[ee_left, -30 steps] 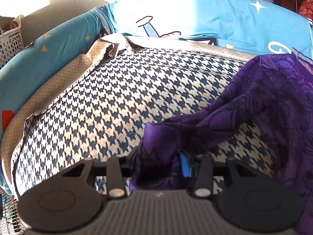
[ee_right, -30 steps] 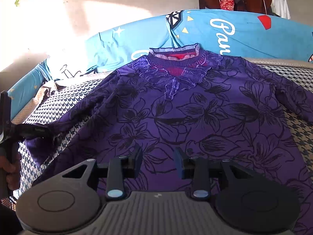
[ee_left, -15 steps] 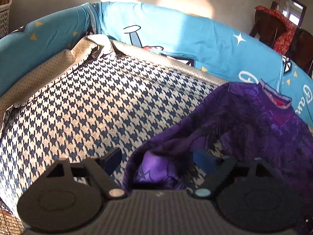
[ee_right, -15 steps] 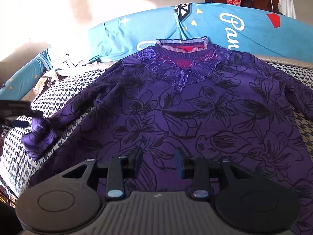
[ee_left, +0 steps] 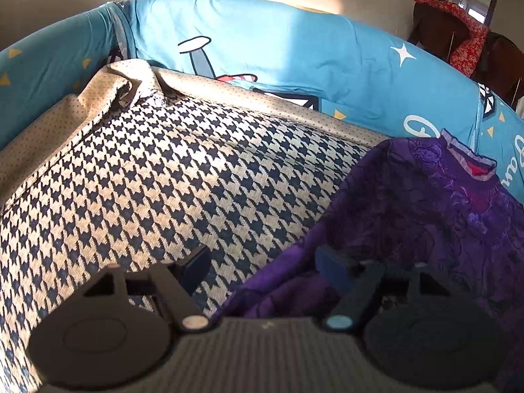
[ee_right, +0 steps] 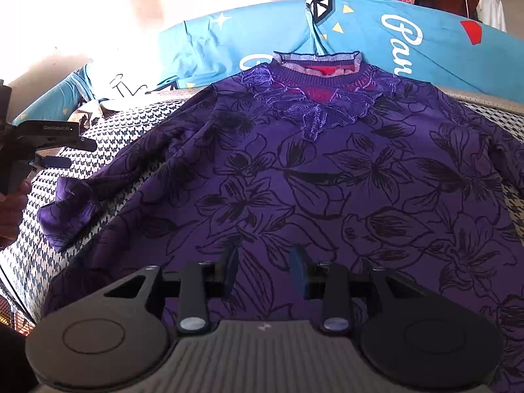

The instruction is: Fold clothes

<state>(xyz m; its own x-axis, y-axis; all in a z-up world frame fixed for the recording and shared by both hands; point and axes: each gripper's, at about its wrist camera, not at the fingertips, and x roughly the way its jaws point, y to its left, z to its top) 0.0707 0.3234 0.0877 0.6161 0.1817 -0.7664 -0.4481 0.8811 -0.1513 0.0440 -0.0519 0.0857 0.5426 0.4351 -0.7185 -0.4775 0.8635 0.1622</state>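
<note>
A purple floral sweater (ee_right: 344, 177) lies flat, front up, on the houndstooth cover (ee_right: 111, 127), its neck toward the blue cushions. Its left sleeve (ee_right: 68, 209) stretches out sideways and ends in a crumpled cuff on the cover. In the left wrist view the sweater (ee_left: 425, 216) fills the right side and the sleeve runs under my left gripper (ee_left: 265, 265), which stands open and holds nothing. The left gripper (ee_right: 55, 154) also shows in the right wrist view, above and left of the cuff. My right gripper (ee_right: 265, 271) hovers open over the sweater's lower front.
Blue printed cushions (ee_left: 294, 49) ring the back and left of the houndstooth cover (ee_left: 163, 180). A dotted beige edge (ee_left: 98, 98) is bunched at the far left corner. Dark wooden furniture with red cloth (ee_left: 465, 26) stands behind. A hand (ee_right: 9, 209) holds the left gripper's handle.
My left gripper was shut on the sleeve cuff a second ago, then opened and let it drop onto the cover, and has lifted away. The right gripper barely moved.
</note>
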